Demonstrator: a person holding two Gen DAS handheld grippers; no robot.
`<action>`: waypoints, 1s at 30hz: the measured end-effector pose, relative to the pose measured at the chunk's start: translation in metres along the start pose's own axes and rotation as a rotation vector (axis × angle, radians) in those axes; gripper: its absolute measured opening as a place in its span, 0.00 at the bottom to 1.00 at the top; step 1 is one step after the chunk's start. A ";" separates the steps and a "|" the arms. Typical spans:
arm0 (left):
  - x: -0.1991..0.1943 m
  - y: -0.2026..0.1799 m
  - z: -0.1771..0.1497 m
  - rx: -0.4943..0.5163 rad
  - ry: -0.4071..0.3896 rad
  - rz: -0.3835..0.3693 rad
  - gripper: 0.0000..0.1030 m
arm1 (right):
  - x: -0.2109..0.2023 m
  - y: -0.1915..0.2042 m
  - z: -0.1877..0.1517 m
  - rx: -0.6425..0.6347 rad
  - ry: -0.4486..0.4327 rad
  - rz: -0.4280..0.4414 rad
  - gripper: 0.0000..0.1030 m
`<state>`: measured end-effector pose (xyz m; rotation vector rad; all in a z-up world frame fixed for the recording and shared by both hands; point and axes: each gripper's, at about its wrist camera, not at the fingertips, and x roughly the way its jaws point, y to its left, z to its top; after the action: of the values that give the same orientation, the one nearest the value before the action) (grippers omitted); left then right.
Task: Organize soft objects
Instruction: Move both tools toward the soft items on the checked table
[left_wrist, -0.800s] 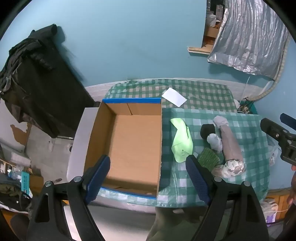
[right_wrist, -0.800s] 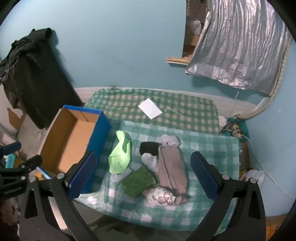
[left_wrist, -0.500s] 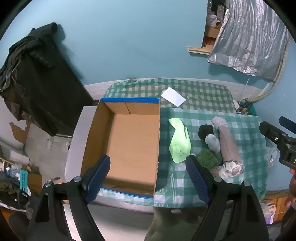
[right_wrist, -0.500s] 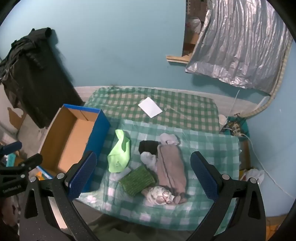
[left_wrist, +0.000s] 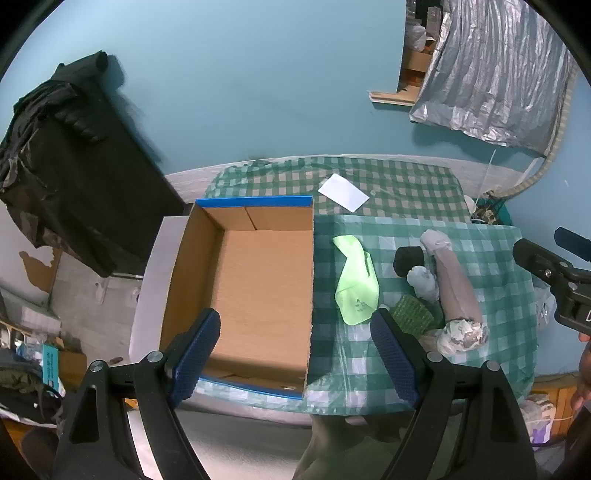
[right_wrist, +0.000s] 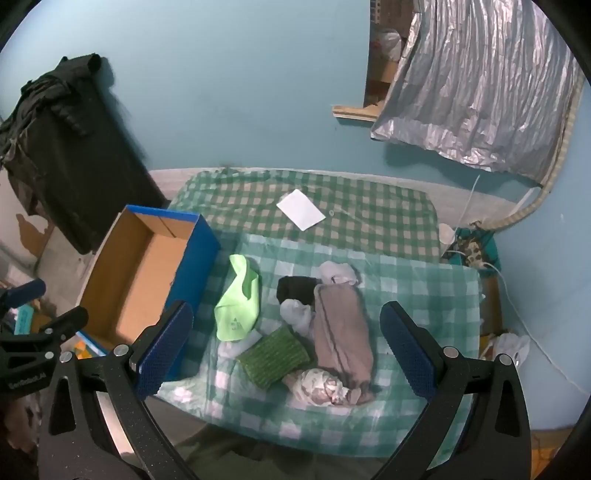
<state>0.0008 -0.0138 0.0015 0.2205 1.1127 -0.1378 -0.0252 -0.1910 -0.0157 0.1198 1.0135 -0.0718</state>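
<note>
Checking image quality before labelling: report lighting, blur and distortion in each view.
Left wrist view: dim bluish light, strong fisheye bending at the edges, box sharp, black corner vignette. Right wrist view: same cast, socks fairly sharp, foil sheet shows bright glare.

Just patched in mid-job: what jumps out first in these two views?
The lime-green cloth stands out brightest, lying on the checked tablecloth just right of the open cardboard box, which holds nothing visible. Right of it sits a clump of soft items, led by a long grey-brown roll and a dark green knit piece. Both tools hover open, holding nothing.
</note>
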 end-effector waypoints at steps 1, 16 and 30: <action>0.001 -0.001 0.000 0.002 0.001 0.000 0.82 | 0.001 -0.001 0.000 0.001 0.003 0.002 0.98; 0.004 -0.003 0.001 0.003 0.007 -0.002 0.82 | 0.002 -0.003 0.002 -0.003 0.010 0.005 0.98; 0.006 -0.008 0.004 0.010 0.011 -0.004 0.82 | 0.004 -0.001 0.003 -0.013 0.012 0.009 0.98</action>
<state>0.0051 -0.0223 -0.0031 0.2281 1.1239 -0.1462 -0.0208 -0.1928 -0.0178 0.1129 1.0247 -0.0565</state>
